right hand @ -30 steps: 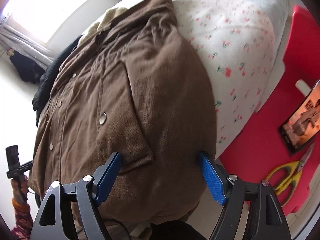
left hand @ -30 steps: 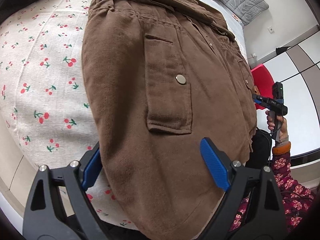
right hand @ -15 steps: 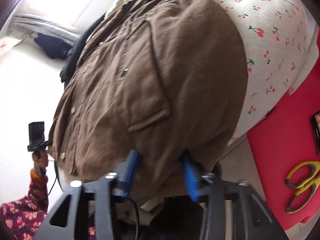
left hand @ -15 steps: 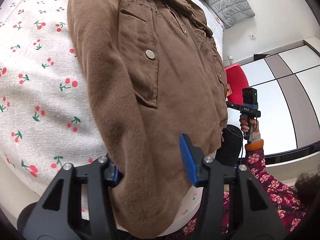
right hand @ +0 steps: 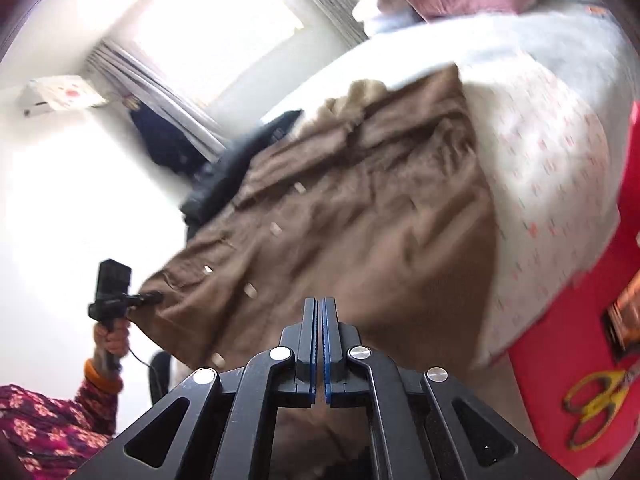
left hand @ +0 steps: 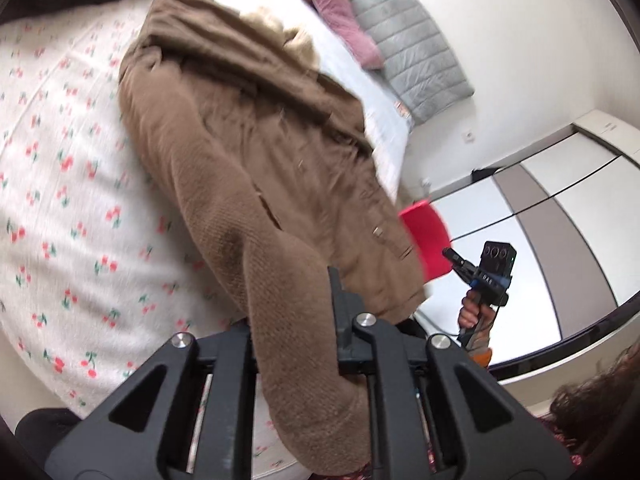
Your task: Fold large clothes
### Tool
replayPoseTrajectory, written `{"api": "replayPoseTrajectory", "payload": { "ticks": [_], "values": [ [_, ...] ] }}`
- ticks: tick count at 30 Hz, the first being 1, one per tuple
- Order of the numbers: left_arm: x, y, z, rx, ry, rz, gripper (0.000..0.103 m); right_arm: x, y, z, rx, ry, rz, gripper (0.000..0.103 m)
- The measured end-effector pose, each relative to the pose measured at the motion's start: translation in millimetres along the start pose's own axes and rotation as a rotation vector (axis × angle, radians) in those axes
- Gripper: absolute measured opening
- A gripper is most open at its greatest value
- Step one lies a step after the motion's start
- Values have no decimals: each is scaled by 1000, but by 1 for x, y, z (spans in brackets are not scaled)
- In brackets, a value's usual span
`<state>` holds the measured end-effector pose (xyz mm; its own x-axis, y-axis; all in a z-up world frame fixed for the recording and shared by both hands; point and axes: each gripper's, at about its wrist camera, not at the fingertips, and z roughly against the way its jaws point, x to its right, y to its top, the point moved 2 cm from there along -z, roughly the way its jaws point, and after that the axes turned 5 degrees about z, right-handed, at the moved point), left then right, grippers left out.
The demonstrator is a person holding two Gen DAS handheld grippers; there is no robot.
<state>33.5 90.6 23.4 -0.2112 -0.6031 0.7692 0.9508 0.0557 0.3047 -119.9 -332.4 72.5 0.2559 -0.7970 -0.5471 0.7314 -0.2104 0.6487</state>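
A large brown coat (left hand: 248, 152) lies front up on a bed with a cherry-print sheet (left hand: 72, 200). My left gripper (left hand: 294, 304) is at the coat's near hem. Its jaws are closing, and a thick fold of the hem is squeezed between them and lifted off the bed. The right wrist view shows that left gripper (right hand: 154, 299) holding the coat (right hand: 380, 208) by its corner. My right gripper (right hand: 320, 304) is shut, pads together, with no fabric seen between them; the hem lies just behind its tips. From the left wrist view, the right gripper (left hand: 450, 254) is beside the coat's other corner.
A red stool (right hand: 560, 360) beside the bed carries yellow scissors (right hand: 596, 404) and a phone (right hand: 624, 324). A grey quilt (left hand: 408, 40) and a pink pillow (left hand: 344, 20) lie at the bed's head. A dark garment (right hand: 224, 176) lies beyond the coat. A wardrobe (left hand: 560, 220) stands behind.
Both grippers went from wide open around the coat's hem to closed and rose. The left one now pinches the hem and lifts it; the right one's pads have met.
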Motion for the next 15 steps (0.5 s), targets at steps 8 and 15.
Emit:
{"api": "replayPoseTrajectory", "payload": {
  "ticks": [8,15],
  "values": [
    [-1,9,-2,-42,82,-47,14,30,19,-13,-82,-150,-26,76],
    [-36,-9,-3,-83,145,12,14,131,-37,-38,-217,-160,-203,86]
  ]
}}
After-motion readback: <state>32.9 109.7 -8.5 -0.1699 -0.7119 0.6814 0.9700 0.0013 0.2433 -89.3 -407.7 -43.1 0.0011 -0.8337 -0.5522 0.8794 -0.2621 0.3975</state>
